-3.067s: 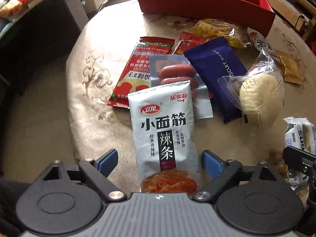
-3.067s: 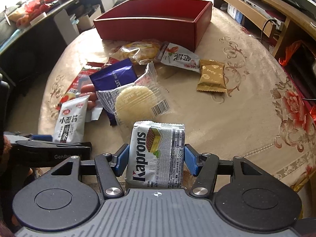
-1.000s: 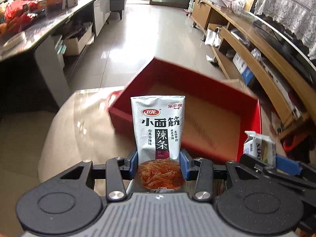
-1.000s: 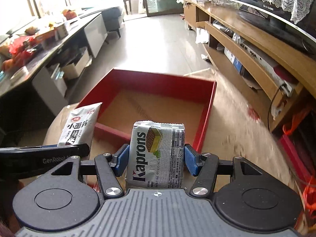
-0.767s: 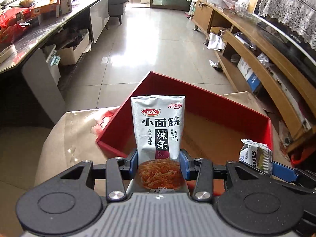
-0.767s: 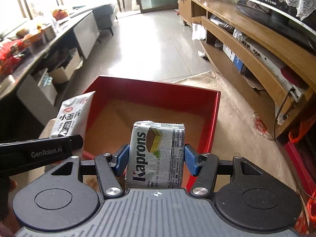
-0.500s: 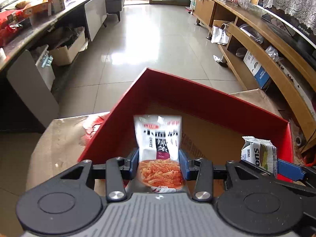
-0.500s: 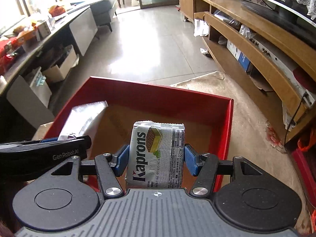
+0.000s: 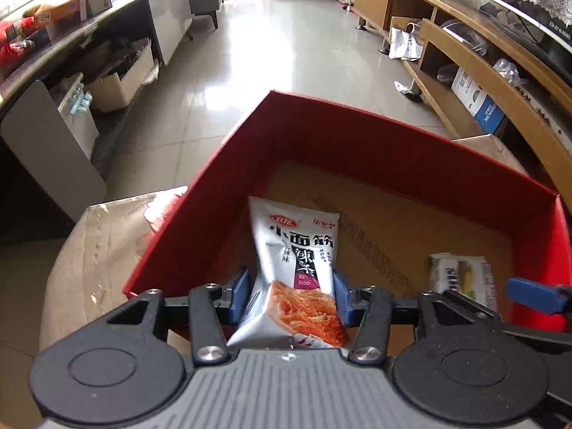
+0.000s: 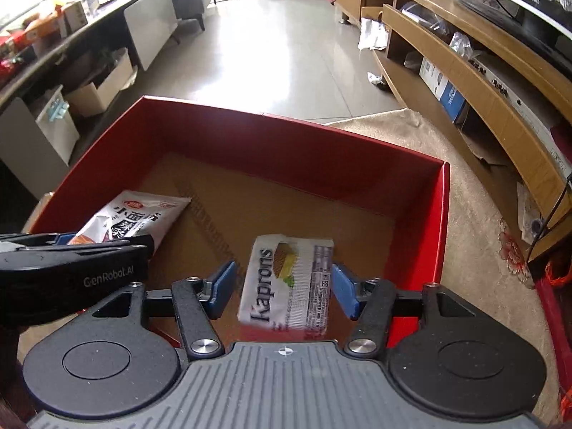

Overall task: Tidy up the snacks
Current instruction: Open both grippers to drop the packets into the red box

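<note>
Since the frames of half a second ago, both snack packets have been let go over the red box (image 10: 411,164), and the box is now seen closer and lower in both wrist views. The jaws of the left tongs (image 9: 291,300) have just been opening. The white spicy-strip packet (image 9: 296,250) is still between them, but it is tilted and its top leans forward onto the cardboard floor of the box. A gap is seen at the left pad, while the right pad is just beside the packet edge; no pinching is seen. The jaws of the right tongs (image 10: 282,289) have just been opening too, and they are now spread. The Kaprons wafer packet (image 10: 289,282) is seen between them, slightly blurred, with a clear gap at the left pad and a very small one at the right pad. In the right wrist view the spicy-strip packet is seen lying against the left part of the box floor, partly hidden behind the black body of the left tongs. The box is placed on the worktop (image 10: 475,221), which is covered with a beige patterned cloth. Behind it a tiled floor (image 10: 286,35) and a long wooden shelf unit (image 10: 464,57) are seen.
</note>
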A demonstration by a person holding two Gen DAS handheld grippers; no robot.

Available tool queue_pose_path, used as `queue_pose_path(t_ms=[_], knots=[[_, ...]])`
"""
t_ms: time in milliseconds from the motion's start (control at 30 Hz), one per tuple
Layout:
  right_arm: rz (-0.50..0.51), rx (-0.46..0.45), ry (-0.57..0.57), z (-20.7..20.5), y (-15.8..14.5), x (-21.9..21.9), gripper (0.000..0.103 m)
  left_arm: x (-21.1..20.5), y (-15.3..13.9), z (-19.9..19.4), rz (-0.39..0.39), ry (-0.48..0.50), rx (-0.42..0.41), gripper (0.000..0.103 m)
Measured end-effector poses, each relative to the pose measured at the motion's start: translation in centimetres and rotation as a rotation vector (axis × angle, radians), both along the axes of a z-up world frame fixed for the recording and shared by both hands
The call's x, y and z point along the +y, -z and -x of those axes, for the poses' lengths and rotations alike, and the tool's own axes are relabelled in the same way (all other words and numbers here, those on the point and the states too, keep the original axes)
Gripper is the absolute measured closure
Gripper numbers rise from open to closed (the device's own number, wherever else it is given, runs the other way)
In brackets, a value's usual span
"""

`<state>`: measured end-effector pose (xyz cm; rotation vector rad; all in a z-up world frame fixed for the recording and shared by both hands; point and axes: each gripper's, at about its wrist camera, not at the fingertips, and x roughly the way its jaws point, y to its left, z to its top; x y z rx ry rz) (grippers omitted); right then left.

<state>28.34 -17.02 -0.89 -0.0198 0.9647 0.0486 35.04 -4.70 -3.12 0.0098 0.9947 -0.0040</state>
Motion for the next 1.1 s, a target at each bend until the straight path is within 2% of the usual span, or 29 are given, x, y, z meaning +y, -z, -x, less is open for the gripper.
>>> queue_pose_path(t_ms=[267,367,500,567,667,867,1100], knots=[[0.063,0.005,-0.050,0.1,0.5,0.4,0.028,-0.3,0.9,0.6,-0.123,0.062,0.003,0.053],[0.089,0.006,-0.056,0.1,0.7,0.6,0.027,-0.4,1.0,1.5,-0.134,0.075,0.016,0.052],[0.101,0.021,-0.073,0.2,0.8,0.8,0.021,-0.3,1.0,3.1,-0.134,0.088,0.051,0.050],[0.115,0.027,-0.077,0.4,0.8,1.0,0.021,-0.1,0.9,3.8,-0.120,0.084,0.065,0.049],[0.097,0.022,-0.067,0.7,0.4,0.8,0.021,0.8,0.5,4.4,-0.058,0.046,0.072,0.049],[0.077,-0.043,-0.068,1.9,-1.9,0.6,0.018,1.9,-1.5,5.4,0.039,-0.012,0.048,0.048],[0.072,-0.095,-0.059,4.0,-4.0,0.0,0.018,2.5,-4.0,7.2,0.079,-0.024,-0.014,0.043]])
